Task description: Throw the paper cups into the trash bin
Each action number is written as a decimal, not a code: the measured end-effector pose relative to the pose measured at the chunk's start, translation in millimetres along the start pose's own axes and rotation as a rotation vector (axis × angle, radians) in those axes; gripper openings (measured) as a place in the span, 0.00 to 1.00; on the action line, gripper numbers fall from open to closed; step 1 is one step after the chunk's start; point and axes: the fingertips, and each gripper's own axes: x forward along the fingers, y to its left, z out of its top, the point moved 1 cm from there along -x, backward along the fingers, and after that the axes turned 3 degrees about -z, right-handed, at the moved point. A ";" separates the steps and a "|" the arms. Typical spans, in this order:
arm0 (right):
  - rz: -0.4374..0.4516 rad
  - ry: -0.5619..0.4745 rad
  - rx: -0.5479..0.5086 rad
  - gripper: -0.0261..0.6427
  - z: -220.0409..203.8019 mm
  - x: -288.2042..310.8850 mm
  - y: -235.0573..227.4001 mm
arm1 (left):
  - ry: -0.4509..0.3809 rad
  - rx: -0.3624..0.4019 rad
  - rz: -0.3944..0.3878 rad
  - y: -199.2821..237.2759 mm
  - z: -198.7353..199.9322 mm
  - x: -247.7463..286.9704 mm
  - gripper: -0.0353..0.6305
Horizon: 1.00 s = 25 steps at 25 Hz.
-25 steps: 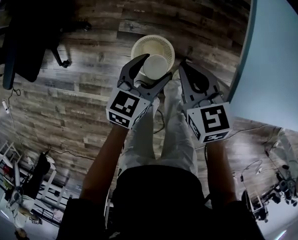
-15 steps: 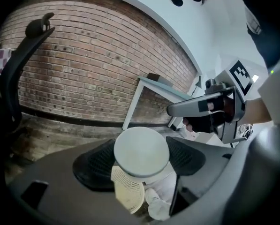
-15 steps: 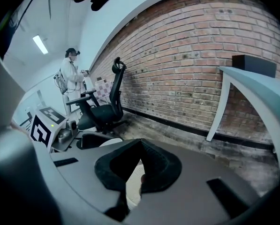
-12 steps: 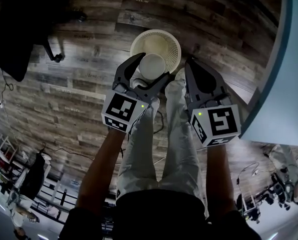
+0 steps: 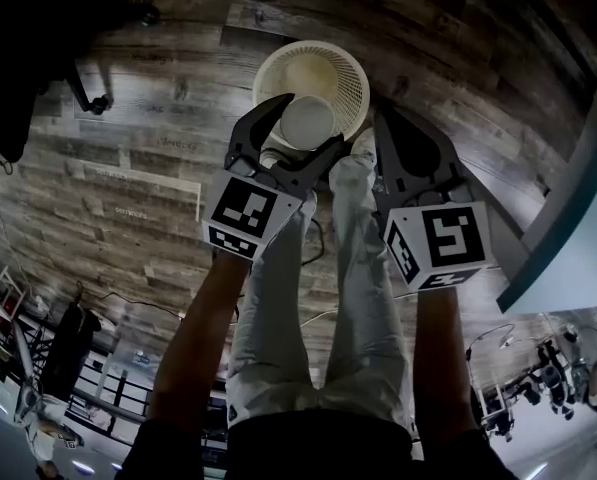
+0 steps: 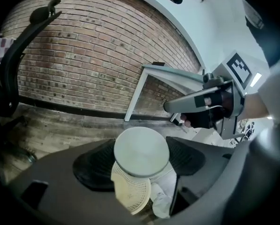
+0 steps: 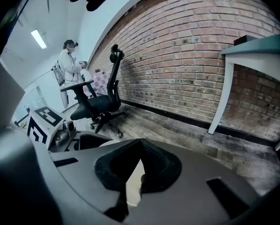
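The left gripper's [image 5: 308,128] pads clamp a white paper cup [image 6: 140,151] by its sides, directly above the round cream mesh trash bin [image 5: 353,78] on the grey wood-plank floor [image 5: 158,168]. The right gripper's [image 7: 140,144] jaws are pressed together with nothing between them, near the bin's rim.

Wood-plank floor [image 5: 148,168] with white mesh trash bin [image 5: 316,71] and black office chair [image 7: 100,102]

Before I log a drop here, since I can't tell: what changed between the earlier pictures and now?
Both grippers came down toward the trash bin, which now looks bigger under them. Nothing was let go: the left gripper still clamps the paper cup above the bin, and the right gripper stays shut, empty.
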 end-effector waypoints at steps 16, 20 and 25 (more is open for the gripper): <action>-0.001 0.114 -0.042 0.05 -85.3 47.1 -7.5 | 0.067 -0.032 0.051 34.1 -81.1 37.0 0.58; 0.007 0.137 -0.031 0.05 -104.4 54.3 -5.7 | 0.081 -0.018 0.063 39.6 -99.7 46.9 0.58; 0.006 0.173 -0.029 0.05 -118.1 60.2 -7.5 | 0.115 0.021 0.057 44.6 -118.1 56.5 0.58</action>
